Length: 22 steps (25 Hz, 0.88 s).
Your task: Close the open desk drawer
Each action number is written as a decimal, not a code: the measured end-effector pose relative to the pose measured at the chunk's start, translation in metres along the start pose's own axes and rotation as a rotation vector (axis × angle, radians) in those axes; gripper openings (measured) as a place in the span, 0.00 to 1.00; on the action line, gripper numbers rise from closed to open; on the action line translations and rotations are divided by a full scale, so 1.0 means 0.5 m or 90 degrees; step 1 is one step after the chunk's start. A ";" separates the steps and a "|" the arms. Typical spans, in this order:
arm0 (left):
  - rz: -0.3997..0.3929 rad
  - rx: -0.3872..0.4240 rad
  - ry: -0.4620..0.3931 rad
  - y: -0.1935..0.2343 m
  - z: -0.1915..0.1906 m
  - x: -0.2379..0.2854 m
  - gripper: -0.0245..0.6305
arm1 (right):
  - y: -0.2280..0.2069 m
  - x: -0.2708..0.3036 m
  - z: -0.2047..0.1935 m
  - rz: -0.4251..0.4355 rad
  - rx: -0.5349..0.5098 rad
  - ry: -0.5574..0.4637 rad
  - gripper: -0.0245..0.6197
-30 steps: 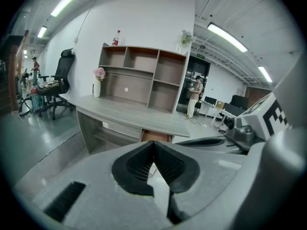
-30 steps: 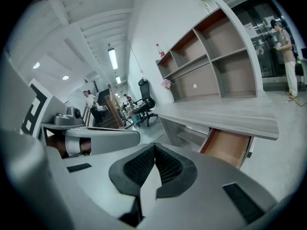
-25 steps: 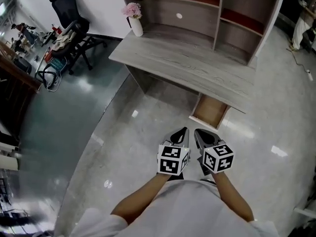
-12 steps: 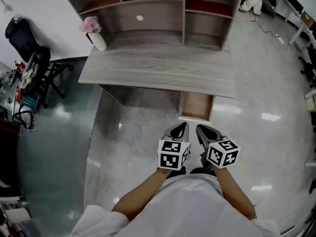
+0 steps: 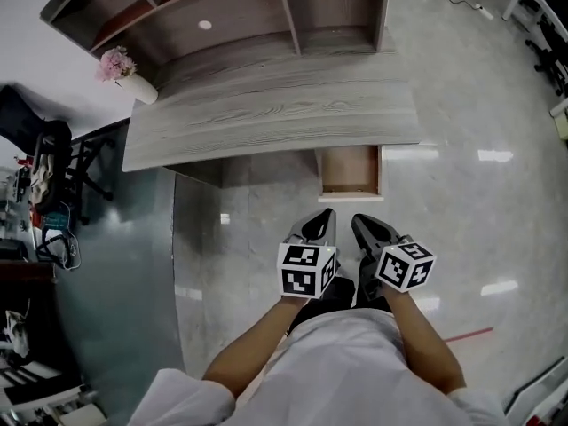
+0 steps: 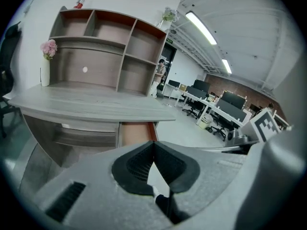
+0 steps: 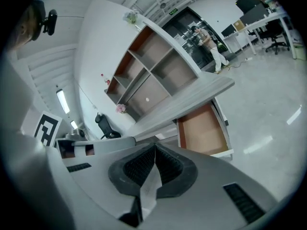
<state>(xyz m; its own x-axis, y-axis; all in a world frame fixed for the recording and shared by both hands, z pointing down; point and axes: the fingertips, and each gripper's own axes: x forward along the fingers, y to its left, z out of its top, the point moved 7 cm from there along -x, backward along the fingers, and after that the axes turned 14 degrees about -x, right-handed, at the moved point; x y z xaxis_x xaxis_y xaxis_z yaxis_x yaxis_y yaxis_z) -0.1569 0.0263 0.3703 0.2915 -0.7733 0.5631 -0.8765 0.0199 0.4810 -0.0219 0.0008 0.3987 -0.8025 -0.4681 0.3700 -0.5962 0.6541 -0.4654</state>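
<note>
Our left gripper (image 6: 153, 146) is clenched: its ribbed black pads meet along one line at the tips, pad against pad. Our right gripper (image 7: 155, 148) is clenched in the same way, its pads pressed together at the front.

In the head view the left gripper (image 5: 325, 216) and the right gripper (image 5: 362, 224) sit side by side in front of us, close together but apart, both pointing towards the desk. Each carries its marker cube, the left cube (image 5: 308, 271) facing up and the right cube (image 5: 405, 265) tilted outward. Our forearms run back from them to our white top.

Just ahead of the two tips is the drawer (image 5: 349, 169). It is pulled out from under the front edge of the desk (image 5: 266, 114), towards the desk's right end, so that its brown bottom shows. Neither gripper touches it. In the left gripper view the drawer (image 6: 136, 133) shows just above the jaws, and in the right gripper view the drawer (image 7: 201, 131) lies up and to the right of them.

The grey wood-grain desk bears a shelf unit (image 5: 222, 16) with open compartments along its back. A white vase of pink flowers (image 5: 124, 74) stands on the desk's far left corner. A black office chair (image 5: 44, 149) stands left of the desk, on the glossy floor (image 5: 461, 202).
</note>
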 end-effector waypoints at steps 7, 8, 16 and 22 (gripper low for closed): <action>0.015 -0.002 0.059 0.030 -0.040 0.062 0.04 | -0.081 0.065 -0.060 0.008 0.100 -0.002 0.04; 0.016 0.008 0.067 0.035 -0.044 0.074 0.04 | -0.091 0.073 -0.068 0.013 0.102 0.004 0.04; 0.015 0.038 0.114 0.064 -0.081 0.154 0.04 | -0.147 0.107 -0.152 0.020 0.160 0.011 0.04; 0.036 0.038 0.105 0.089 -0.101 0.191 0.04 | -0.183 0.154 -0.191 0.011 0.196 -0.019 0.04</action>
<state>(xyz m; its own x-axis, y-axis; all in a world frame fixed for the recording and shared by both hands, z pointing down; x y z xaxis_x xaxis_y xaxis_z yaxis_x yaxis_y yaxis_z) -0.1487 -0.0150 0.4794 0.2956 -0.6575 0.6931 -0.9132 0.0187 0.4072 -0.0269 -0.0380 0.5467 -0.8100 -0.4790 0.3383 -0.5582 0.4530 -0.6952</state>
